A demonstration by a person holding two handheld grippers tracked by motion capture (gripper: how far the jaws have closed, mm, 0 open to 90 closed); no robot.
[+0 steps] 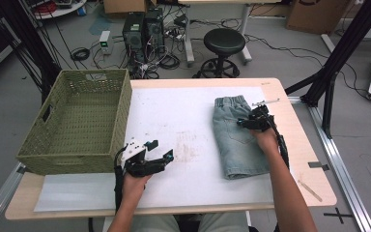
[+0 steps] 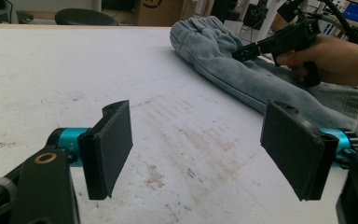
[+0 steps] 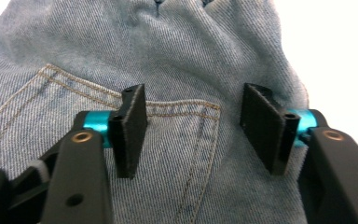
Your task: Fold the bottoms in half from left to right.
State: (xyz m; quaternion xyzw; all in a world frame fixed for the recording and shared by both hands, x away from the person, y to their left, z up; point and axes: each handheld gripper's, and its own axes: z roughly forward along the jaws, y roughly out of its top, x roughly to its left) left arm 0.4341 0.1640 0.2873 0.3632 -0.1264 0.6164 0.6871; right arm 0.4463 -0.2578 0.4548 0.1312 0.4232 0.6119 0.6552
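A pair of light blue denim shorts (image 1: pixel 236 145) lies flat on the right half of the white mat (image 1: pixel 183 111), waistband at the far end. My right gripper (image 1: pixel 242 123) hovers low over the upper part of the shorts, by a back pocket (image 3: pixel 177 140). Its jaws stand apart with denim (image 3: pixel 177 56) beneath them, and the pads are not pressing on the cloth. My left gripper (image 1: pixel 161 149) is near the front left of the mat, open, with nothing between its pads (image 2: pixel 112 144). From the left gripper view the shorts (image 2: pixel 223 56) and the right gripper (image 2: pixel 240 52) are seen farther off.
A large woven green basket (image 1: pixel 77 145) stands at the left of the table, beside my left hand. The mat has faint brown stains (image 1: pixel 188 150) in the middle. A black stool (image 1: pixel 224 41) and computer towers (image 1: pixel 142 31) stand on the floor beyond the table.
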